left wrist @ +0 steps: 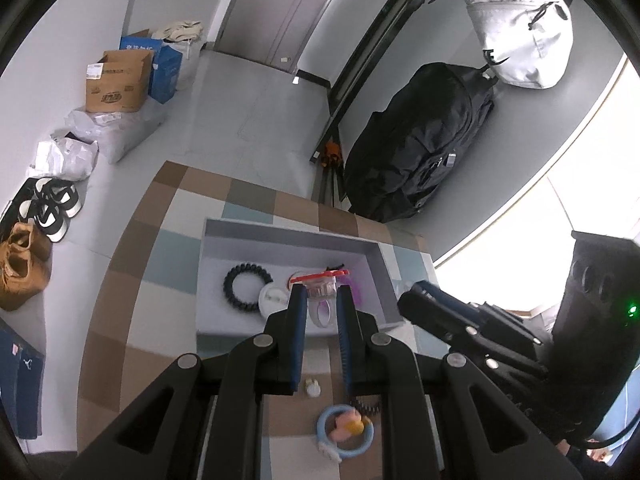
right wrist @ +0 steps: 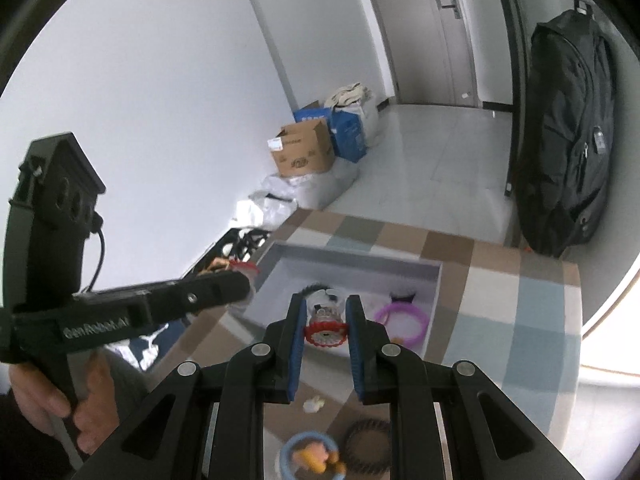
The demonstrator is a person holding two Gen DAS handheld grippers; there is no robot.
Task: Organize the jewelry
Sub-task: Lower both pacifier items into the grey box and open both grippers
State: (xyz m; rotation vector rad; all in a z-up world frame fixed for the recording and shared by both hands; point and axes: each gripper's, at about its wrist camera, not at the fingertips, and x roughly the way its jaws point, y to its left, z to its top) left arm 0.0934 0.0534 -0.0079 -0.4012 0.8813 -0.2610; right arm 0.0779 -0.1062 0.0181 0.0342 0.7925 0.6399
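My left gripper [left wrist: 320,290] is shut on a clear ring with a red-rimmed top [left wrist: 320,284], held above the grey tray [left wrist: 372,256]. My right gripper [right wrist: 325,322] is shut on a second ring with a red flower-shaped top [right wrist: 325,334] above the tray's near edge [right wrist: 256,312]. In the tray lie a black bead bracelet [left wrist: 244,288], a white round piece [left wrist: 272,300] and a purple bangle [right wrist: 402,322]. On the checked cloth near me lie a blue ring with a pink and yellow charm [left wrist: 346,432], a small white piece [left wrist: 312,388] and a dark coiled band [right wrist: 368,444].
The checked table [left wrist: 168,240] ends at the floor on the left and far side. Shoes [left wrist: 36,232], bags and cardboard boxes [left wrist: 116,80] line the left wall. A black backpack [left wrist: 420,140] leans at the far right. The left gripper's body [right wrist: 120,312] crosses the right view.
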